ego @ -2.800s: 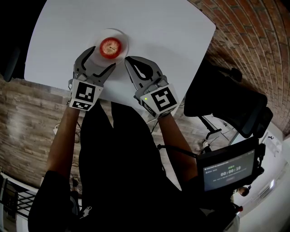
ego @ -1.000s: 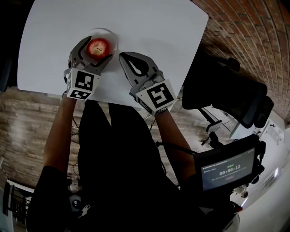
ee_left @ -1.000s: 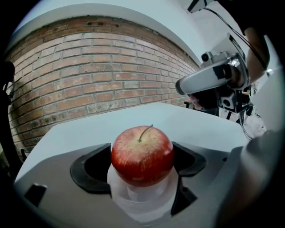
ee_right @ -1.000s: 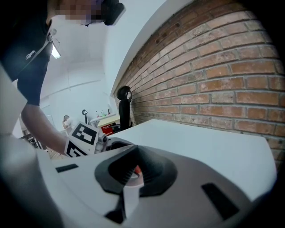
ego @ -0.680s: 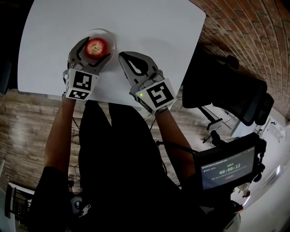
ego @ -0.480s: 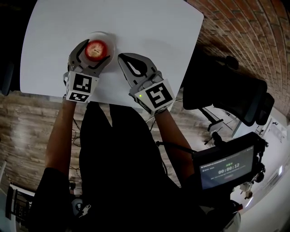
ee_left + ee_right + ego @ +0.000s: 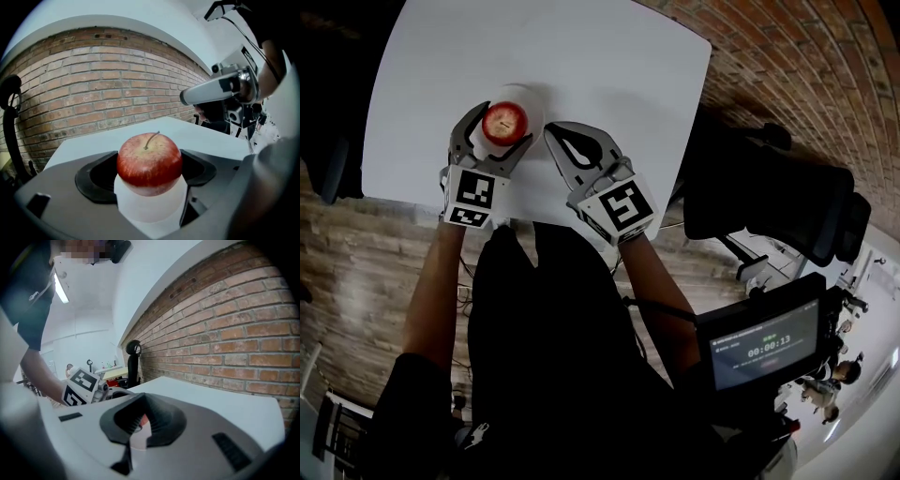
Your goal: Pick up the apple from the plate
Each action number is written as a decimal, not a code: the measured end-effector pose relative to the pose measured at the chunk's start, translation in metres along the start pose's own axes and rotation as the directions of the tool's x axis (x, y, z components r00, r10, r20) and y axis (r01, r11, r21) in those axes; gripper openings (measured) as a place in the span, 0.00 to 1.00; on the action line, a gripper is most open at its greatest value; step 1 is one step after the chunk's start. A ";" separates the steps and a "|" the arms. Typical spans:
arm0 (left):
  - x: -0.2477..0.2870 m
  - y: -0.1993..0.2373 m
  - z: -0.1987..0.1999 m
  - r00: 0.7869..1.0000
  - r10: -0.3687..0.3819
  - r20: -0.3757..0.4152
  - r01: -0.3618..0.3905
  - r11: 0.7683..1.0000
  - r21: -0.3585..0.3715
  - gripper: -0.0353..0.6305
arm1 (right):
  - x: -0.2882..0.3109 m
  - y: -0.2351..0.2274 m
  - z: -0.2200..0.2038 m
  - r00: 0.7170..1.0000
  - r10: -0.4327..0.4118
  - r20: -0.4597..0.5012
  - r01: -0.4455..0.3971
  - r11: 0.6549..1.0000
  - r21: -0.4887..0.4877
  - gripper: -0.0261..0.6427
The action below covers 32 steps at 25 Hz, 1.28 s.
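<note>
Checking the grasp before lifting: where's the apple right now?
Head view, left side: the apple sits between the jaws of the left gripper, over the white plate, beside the right gripper.

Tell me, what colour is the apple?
The apple is red with faint yellowish streaks; clearest in the left gripper view.

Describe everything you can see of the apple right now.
Round red apple with yellowish flecks near the top and a thin brown stem, upright, skin glossy and whole. It sits between the left tool's jaws, which press its two sides. The white plate lies right below; whether the apple has cleared it cannot be told.
</note>
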<state>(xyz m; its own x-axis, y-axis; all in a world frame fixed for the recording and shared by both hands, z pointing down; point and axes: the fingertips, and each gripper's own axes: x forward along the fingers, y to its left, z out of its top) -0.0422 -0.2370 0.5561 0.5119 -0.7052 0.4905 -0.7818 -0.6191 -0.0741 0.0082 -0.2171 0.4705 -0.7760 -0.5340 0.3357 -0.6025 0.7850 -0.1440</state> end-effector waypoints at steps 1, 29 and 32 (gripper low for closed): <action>-0.004 0.002 0.003 1.000 0.004 0.006 -0.004 1.000 -0.002 0.67 | -0.001 0.002 0.001 1.000 -0.002 -0.007 0.002 1.000 0.002 0.04; -0.075 -0.013 0.059 0.995 -0.028 0.093 0.026 0.999 0.025 0.67 | -0.042 0.045 0.053 0.989 -0.085 0.122 0.086 0.996 -0.001 0.04; -0.084 -0.013 0.060 0.995 -0.029 0.096 0.027 0.999 0.027 0.67 | -0.046 0.048 0.060 0.984 -0.100 0.149 0.101 0.995 0.003 0.04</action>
<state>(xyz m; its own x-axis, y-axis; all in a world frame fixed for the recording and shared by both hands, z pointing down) -0.0531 -0.1906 0.4637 0.5665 -0.7167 0.4067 -0.7580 -0.6468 -0.0841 0.0045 -0.1736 0.3926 -0.7309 -0.6507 0.2059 -0.6781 0.7263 -0.1122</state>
